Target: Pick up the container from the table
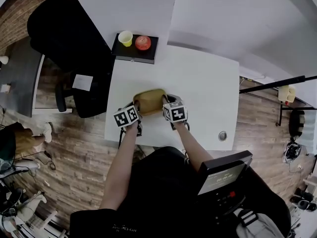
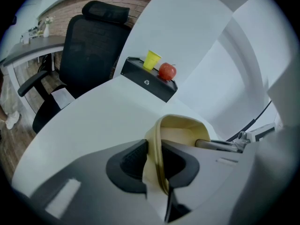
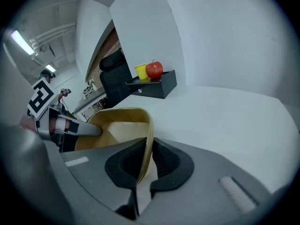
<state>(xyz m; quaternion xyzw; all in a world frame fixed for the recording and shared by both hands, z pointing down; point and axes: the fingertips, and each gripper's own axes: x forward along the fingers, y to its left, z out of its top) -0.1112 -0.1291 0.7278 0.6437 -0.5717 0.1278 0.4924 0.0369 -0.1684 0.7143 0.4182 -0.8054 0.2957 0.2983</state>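
Note:
The container (image 1: 149,101) is a tan, shallow, thin-walled tub at the near middle of the white table (image 1: 203,88). My left gripper (image 1: 135,110) is shut on its left wall, and in the left gripper view the wall (image 2: 156,146) is pinched between the dark pads of that gripper (image 2: 154,162). My right gripper (image 1: 167,104) is shut on the opposite wall. The right gripper view shows the rim (image 3: 149,135) clamped in that gripper (image 3: 147,162), with the left gripper's finger (image 3: 77,129) on the tub's far side. Whether the tub rests on the table I cannot tell.
At the table's far edge stands a black tray (image 1: 134,51) holding a yellow cup (image 1: 126,37) and a red apple (image 1: 143,42). A black office chair (image 1: 67,31) is at the left. A round cable hole (image 1: 222,136) sits near the front right corner.

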